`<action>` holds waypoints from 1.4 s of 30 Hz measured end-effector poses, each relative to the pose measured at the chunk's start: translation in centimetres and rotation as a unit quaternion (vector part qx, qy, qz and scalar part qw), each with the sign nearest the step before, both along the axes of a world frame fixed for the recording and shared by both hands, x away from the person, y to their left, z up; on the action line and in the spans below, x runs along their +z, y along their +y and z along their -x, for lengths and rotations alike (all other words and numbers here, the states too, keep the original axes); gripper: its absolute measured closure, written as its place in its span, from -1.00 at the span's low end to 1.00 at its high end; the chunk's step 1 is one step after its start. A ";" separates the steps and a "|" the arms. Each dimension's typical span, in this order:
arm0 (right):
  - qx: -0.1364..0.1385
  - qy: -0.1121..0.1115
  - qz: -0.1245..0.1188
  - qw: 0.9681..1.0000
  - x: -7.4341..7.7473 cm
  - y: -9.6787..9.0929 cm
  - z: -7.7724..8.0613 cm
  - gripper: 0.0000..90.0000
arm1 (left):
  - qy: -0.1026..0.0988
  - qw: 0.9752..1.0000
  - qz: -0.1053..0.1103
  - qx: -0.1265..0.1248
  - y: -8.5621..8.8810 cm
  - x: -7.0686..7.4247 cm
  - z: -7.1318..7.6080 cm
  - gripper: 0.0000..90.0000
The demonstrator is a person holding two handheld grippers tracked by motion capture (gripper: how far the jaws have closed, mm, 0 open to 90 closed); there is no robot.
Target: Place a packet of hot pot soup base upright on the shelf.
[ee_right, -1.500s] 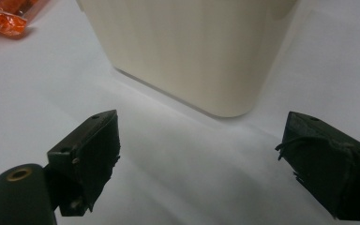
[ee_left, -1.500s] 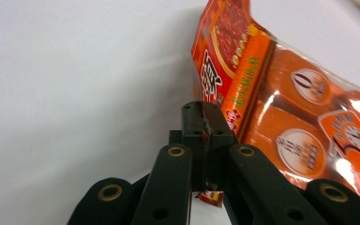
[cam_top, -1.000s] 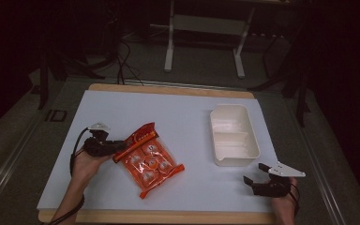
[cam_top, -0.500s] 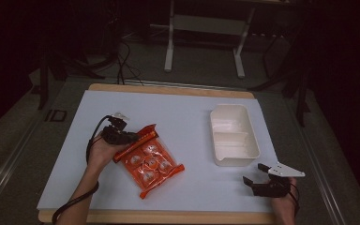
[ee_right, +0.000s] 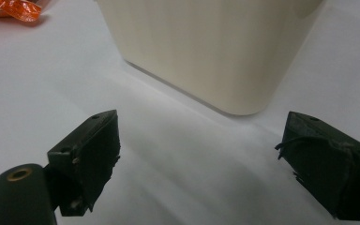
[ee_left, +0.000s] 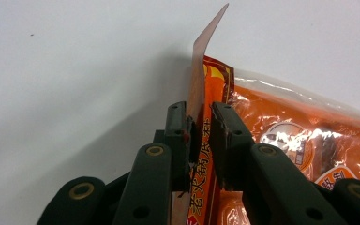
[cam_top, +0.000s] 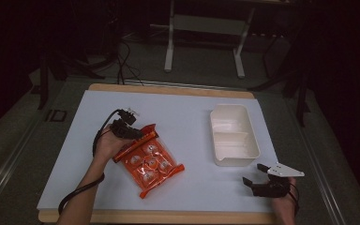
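An orange snack bag point(cam_top: 152, 164) lies flat on the white table mat, left of centre. My left gripper point(cam_top: 136, 133) is at the bag's far top edge. In the left gripper view the bag's point(ee_left: 300, 136) sealed edge strip stands upright between the jaws of my left gripper point(ee_left: 199, 110). The jaws have just been closing; the strip leans on one pad and a thin gap shows at the other. My right gripper point(cam_top: 253, 173) rests open near the front right edge, with nothing between its fingers. It faces the near corner of the cream tray point(ee_right: 206, 47) in the right gripper point(ee_right: 199, 136) view.
The cream two-compartment tray point(cam_top: 234, 161) stands at the right of the mat. A wooden table border point(cam_top: 168, 90) runs around the mat. A metal stand point(cam_top: 204, 28) rises on the dark floor beyond the table's far edge.
My left hand has moved right and away from me, from the bag's left side to its far top edge, and the jaws now flank that edge. The right hand has not moved.
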State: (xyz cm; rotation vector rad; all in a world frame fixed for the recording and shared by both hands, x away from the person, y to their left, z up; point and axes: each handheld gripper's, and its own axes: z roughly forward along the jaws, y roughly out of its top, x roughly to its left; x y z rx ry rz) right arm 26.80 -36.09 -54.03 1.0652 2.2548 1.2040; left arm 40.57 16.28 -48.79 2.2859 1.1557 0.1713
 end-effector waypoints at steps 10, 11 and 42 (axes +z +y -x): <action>0.002 0.001 0.000 1.000 0.0 0.0 0.0 -0.73 | 0.036 0.999 -0.004 0.013 -0.1 -1.4 -1.8 0.74; 0.003 0.001 0.000 1.000 0.0 0.0 0.0 -0.73 | 0.042 0.999 -0.006 0.013 0.0 -1.7 -1.9 0.74; 0.004 0.000 0.001 1.000 0.0 0.0 0.0 -0.73 | -0.005 0.996 0.090 -0.005 -1.1 4.8 -0.1 1.00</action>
